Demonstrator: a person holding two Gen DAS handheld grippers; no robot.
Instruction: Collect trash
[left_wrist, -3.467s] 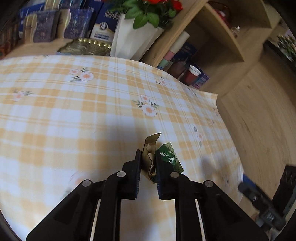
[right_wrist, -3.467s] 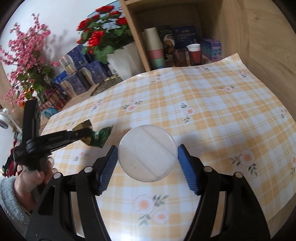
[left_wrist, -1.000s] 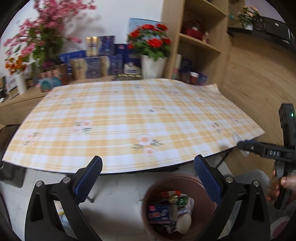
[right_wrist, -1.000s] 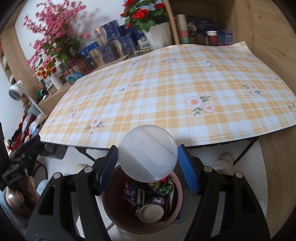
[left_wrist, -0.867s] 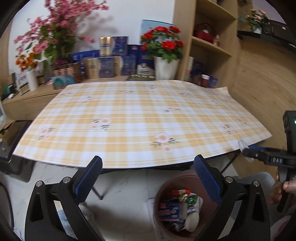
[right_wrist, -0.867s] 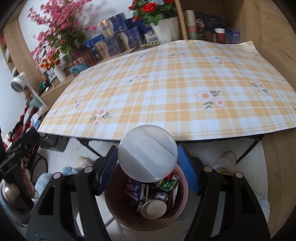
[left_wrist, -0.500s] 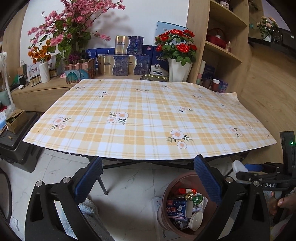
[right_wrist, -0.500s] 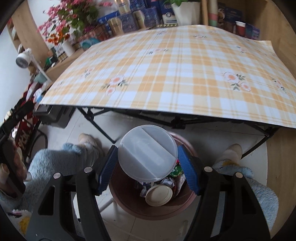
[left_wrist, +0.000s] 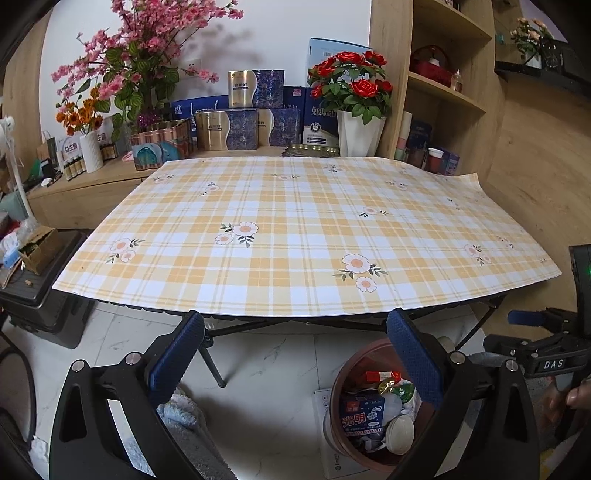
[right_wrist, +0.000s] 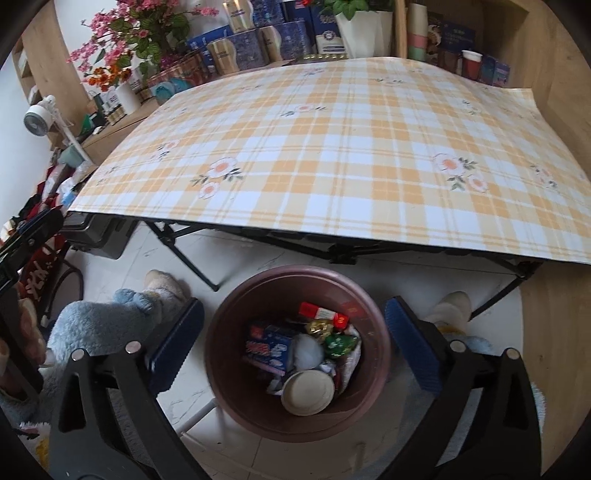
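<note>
Nearest the right wrist camera, the right gripper (right_wrist: 293, 332) hung above a brown bin (right_wrist: 221, 354) on the white floor. Its jaws were opening, spread wide with nothing between them. Directly below, inside the bin, lay the trash: a pale round lid (right_wrist: 307, 392), a blue carton (right_wrist: 269, 349), a whitish disc (right_wrist: 306, 350), a green wrapper (right_wrist: 338, 343), a gold wrapper (right_wrist: 317, 326) and a red packet (right_wrist: 319, 314).

In the left wrist view, the left gripper (left_wrist: 293, 354) was also wide open and empty, aimed at the floor between the bin (left_wrist: 338, 398) and the table's edge. The right gripper (left_wrist: 532, 328) showed at the far right of this view, with part of a hand (left_wrist: 570, 402) below it.

Fluffy blue slippers (right_wrist: 107, 321) sat on the floor to the bin's left.

Beyond the bin stood a folding table with a yellow plaid cloth (right_wrist: 332, 147). No trash showed on it. Behind it were boxes (left_wrist: 240, 110), pink blossoms (left_wrist: 140, 48), red roses (left_wrist: 351, 81) and wooden shelves (left_wrist: 443, 92).

The step in hand appeared to be the drop into the bin. With the cloth bare, the collecting looked close to finished. Next, both grippers would likely need to lift away from the bin and look over the table for anything left.
</note>
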